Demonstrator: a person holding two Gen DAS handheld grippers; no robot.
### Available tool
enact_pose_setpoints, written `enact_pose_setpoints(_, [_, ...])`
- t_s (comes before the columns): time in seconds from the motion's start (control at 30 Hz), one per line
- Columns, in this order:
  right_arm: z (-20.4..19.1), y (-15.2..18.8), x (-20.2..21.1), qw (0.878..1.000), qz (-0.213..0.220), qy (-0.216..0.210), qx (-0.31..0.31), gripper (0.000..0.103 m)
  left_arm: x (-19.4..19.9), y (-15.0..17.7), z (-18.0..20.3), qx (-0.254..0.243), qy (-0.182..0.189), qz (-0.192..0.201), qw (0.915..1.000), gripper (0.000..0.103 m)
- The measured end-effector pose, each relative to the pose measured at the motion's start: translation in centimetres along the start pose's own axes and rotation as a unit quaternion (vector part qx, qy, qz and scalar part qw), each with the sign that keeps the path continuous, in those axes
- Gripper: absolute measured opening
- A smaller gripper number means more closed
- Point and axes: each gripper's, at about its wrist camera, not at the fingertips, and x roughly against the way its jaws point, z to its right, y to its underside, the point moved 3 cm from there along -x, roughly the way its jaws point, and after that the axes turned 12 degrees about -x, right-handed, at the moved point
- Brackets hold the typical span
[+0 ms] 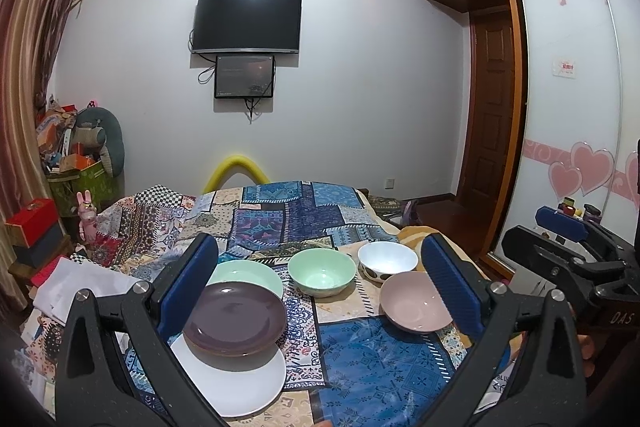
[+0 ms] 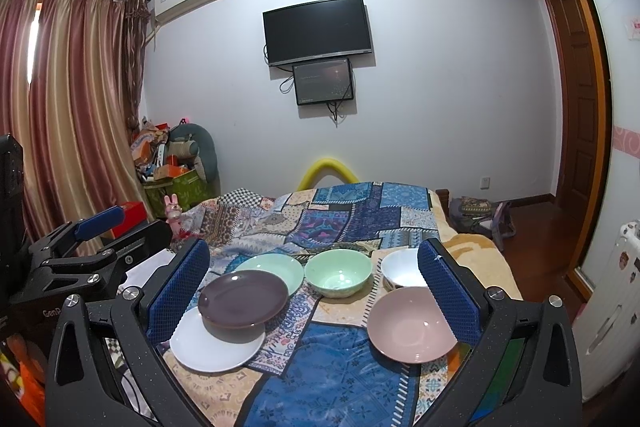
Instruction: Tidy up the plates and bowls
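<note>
On the patchwork quilt point(image 1: 360, 359) a purple plate point(image 1: 236, 319) rests on a white plate point(image 1: 236, 383) and overlaps the near edge of a green plate point(image 1: 248, 277). To their right stand a green bowl point(image 1: 322, 273), a white bowl with dark dots point(image 1: 387, 261) and a pink bowl point(image 1: 416, 301), each upright and empty. My left gripper point(image 1: 319, 241) hovers open above the dishes, holding nothing. My right gripper point(image 2: 314, 245) is open too, over the same purple plate point(image 2: 243, 297), white plate point(image 2: 216, 351), green bowl point(image 2: 338, 273) and pink bowl point(image 2: 412, 323).
The bed's right edge drops to a wooden floor point(image 2: 532, 247) beside a sliding wardrobe point(image 1: 568, 107). Boxes and cushions point(image 1: 76, 163) pile up in the far left corner by the curtains point(image 2: 72, 115). A white cloth point(image 1: 80, 287) lies left of the plates.
</note>
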Motion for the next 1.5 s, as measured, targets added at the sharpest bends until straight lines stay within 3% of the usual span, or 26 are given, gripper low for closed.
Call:
enact_pose_setpoints(1.23, [0.5, 0.5, -0.9, 1.0, -0.004, 0.008, -0.002, 0.103, -0.9, 0.4, -0.2, 0.003, 0.003, -0.005, 1.0, 0.103])
enact_pose_setpoints(1.5, [0.1, 1.6, -3.8, 0.999, -0.038, 0.008, -0.006, 0.103, -2.6, 1.7, -1.3, 0.004, 0.005, -0.015, 0.9999, 0.103])
